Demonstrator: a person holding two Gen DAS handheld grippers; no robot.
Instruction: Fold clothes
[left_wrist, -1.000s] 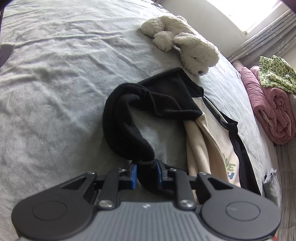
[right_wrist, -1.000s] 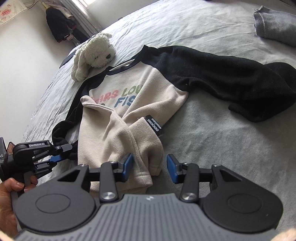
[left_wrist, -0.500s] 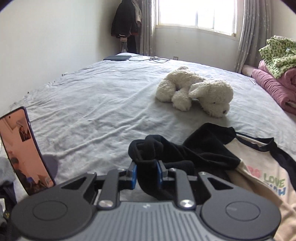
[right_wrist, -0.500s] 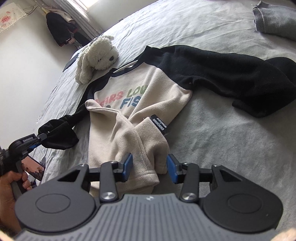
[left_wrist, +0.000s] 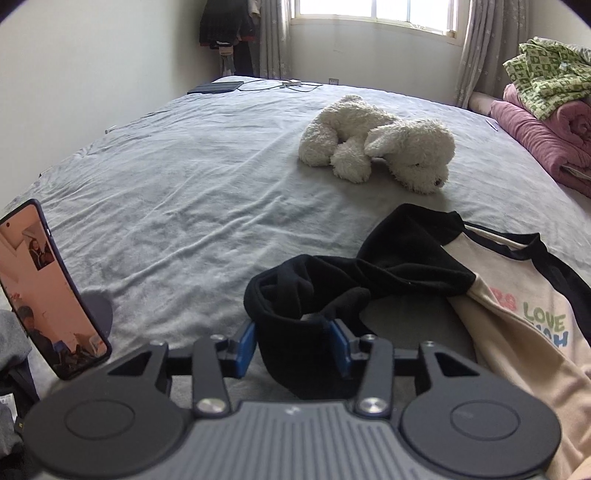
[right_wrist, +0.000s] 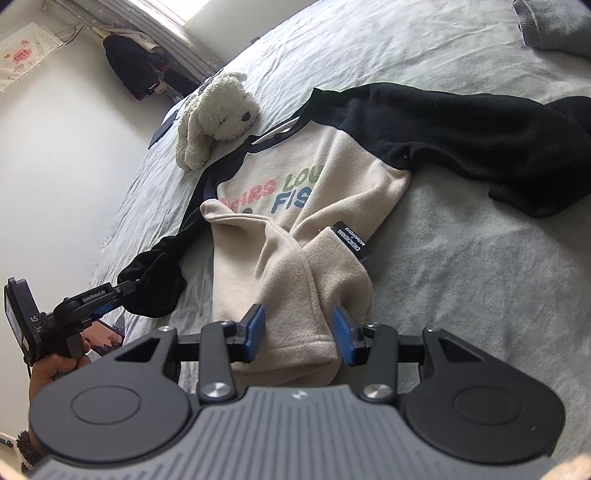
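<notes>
Two views show one sweatshirt (right_wrist: 317, 206) lying rumpled on the bed (left_wrist: 184, 184). Left wrist view: the left gripper (left_wrist: 293, 343) has its jaws spread around the black sleeve cuff (left_wrist: 291, 332), probably the spreading-out step. Right wrist view: the right gripper (right_wrist: 298, 330), also spread, straddles the cream hem (right_wrist: 303, 350); only here the far sleeve (right_wrist: 480, 147) shows. Next, I think, both must pinch and pull flat.

We see a matt, soft fleece sweatshirt (right_wrist: 295, 266), cream with black sleeves, on a bed (left_wrist: 177, 177) covered in lightly wrinkled grey cloth. At upper right of the left view, the plush dog (left_wrist: 376, 142) looks shaggy. The left gripper (left_wrist: 295, 345) has matt black plastic, blue pads, shiny metal screws.
</notes>
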